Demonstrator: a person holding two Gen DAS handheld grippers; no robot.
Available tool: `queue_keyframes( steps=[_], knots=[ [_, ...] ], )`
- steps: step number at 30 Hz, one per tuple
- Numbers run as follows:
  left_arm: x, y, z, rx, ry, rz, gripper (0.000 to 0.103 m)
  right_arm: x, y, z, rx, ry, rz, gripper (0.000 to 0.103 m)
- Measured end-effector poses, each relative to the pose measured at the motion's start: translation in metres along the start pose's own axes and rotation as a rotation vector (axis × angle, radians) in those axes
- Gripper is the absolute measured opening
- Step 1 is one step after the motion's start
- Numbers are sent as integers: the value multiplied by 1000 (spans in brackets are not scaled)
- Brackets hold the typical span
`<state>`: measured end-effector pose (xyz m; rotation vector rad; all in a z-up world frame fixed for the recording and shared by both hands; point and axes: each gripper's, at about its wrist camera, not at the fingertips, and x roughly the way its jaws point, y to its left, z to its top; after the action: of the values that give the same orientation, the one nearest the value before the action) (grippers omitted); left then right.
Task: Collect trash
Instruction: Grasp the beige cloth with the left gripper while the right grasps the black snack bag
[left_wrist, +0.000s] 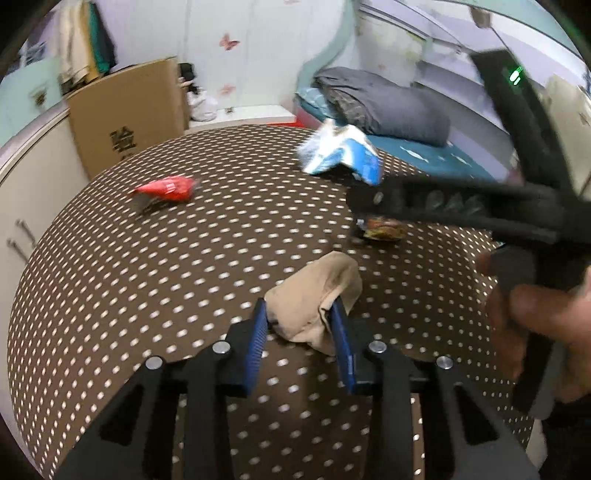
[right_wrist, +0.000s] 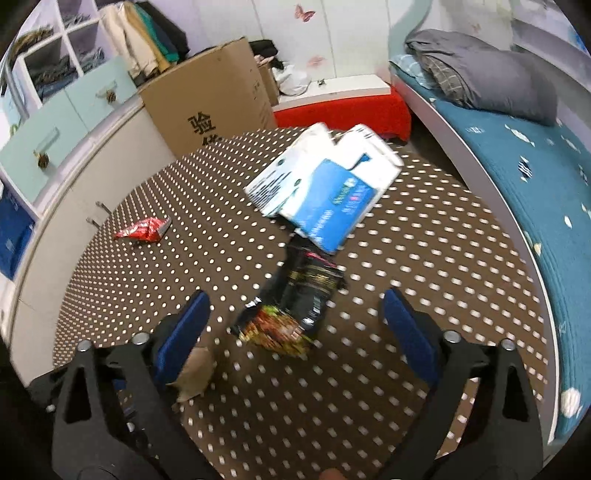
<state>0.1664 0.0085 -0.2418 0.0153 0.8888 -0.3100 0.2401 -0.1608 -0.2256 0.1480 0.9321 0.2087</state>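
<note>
Left gripper (left_wrist: 301, 325) clamped on soft, light beige crumpled paper (left_wrist: 314, 295) at near table (left_wrist: 110, 295) edge; right gripper (right_wrist: 295, 321) spread wide over thin, slippery-looking dark snack wrapper (right_wrist: 295, 302), best pinched across raised crinkled middle, probably yielding easily.

Black linkage arms, blue fingers (left_wrist: 341, 343) (ribbed), silver screws

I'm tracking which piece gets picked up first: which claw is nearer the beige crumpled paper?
Left. The left claw has the beige crumpled paper between its blue pads, pressing it. The right claw hangs open beside it, over the black snack wrapper.
</note>
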Motion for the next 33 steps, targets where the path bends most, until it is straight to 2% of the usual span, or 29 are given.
queue_keyframes(
  steps=[1,3,4,6,9,13,23,33],
  knots=[
    [-2,4,-1,-18,-4,13,33,5,6,-1,-26,-1,-28,77],
    [-4,9,-2,-34,-8,31,33,6,13,-4,-78,-19,-69,59],
    [-6,11,-2,-38,-9,37,34,4,13,-7,-87,-25,-65,45],
    [-8,14,-1,-50,-10,43,34,-1,8,-12,-75,-30,-33,33],
    [-9,14,-1,-59,-12,45,34,-13,-6,-23,-52,-38,9,28],
    [-11,5,1,-62,-20,36,34,-36,-24,-36,-40,-59,36,28],
    [-10,-31,23,-26,-51,4,34,-76,-58,-38,13,-124,41,27],
    [-18,-71,59,26,-113,-19,34,-118,-89,-29,45,-215,29,27]
  ],
)
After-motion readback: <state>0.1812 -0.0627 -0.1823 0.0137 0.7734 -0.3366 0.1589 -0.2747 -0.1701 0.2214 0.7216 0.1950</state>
